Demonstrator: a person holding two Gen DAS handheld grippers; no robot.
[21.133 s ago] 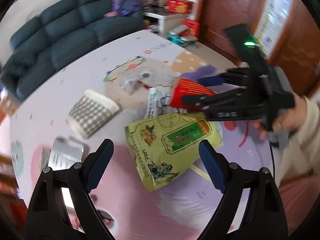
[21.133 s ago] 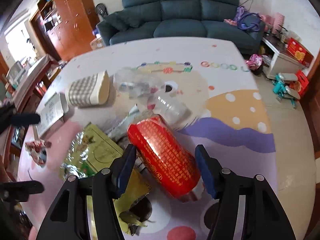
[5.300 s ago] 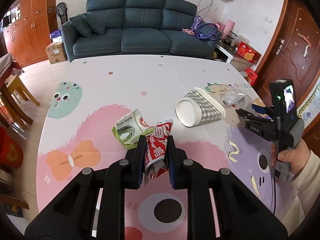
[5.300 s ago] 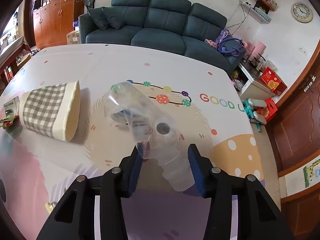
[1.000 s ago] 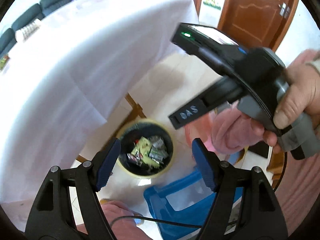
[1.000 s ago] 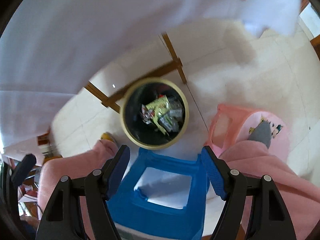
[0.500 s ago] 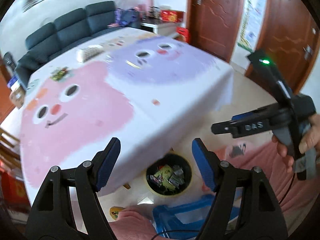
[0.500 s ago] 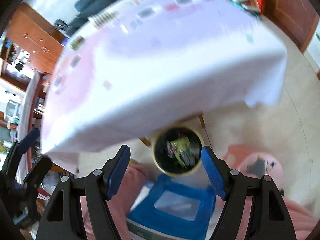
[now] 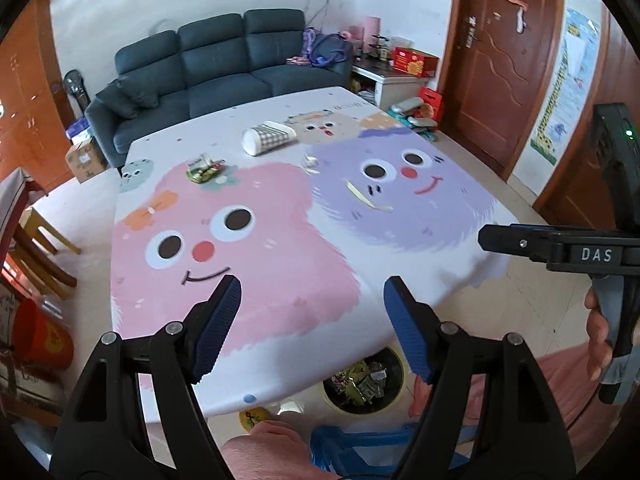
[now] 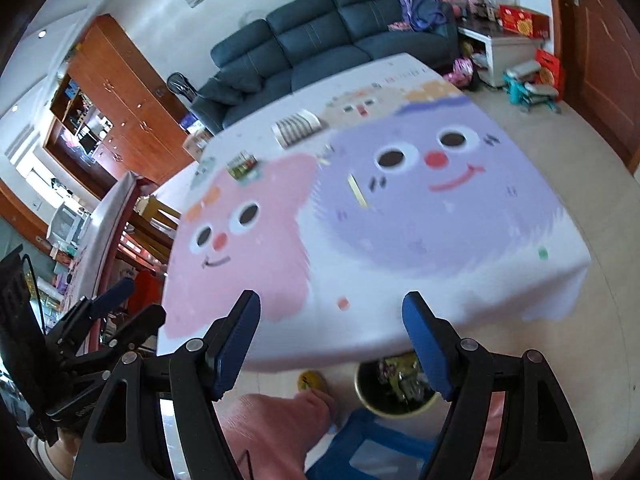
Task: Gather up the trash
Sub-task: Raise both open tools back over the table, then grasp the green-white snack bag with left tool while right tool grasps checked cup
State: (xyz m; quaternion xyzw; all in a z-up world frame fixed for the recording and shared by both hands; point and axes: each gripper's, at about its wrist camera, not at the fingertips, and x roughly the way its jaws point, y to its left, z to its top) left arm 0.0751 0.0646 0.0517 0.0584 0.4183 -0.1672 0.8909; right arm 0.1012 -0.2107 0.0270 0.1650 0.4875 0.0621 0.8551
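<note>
My left gripper (image 9: 312, 324) is open and empty above the table's near edge. My right gripper (image 10: 332, 344) is open and empty too; it shows from the side in the left wrist view (image 9: 520, 240). On the far part of the table lie a checked paper cup (image 9: 266, 141) on its side, a green wrapper (image 9: 204, 170), a thin yellow strip (image 9: 368, 200) and a small scrap (image 9: 311, 162). The trash bin (image 9: 364, 384) with wrappers inside stands on the floor under the near edge; it also shows in the right wrist view (image 10: 394, 384).
The table wears a cartoon-face cloth (image 9: 256, 248). A blue stool (image 9: 360, 452) and my pink-clad knees (image 10: 272, 432) are below. A sofa (image 9: 216, 68) stands behind, a wooden door (image 9: 500, 60) right, wooden chairs (image 9: 36, 248) left.
Both grippers have risen from pointing down at the trash bin to looking across the tabletop. Both jaws stay open and empty.
</note>
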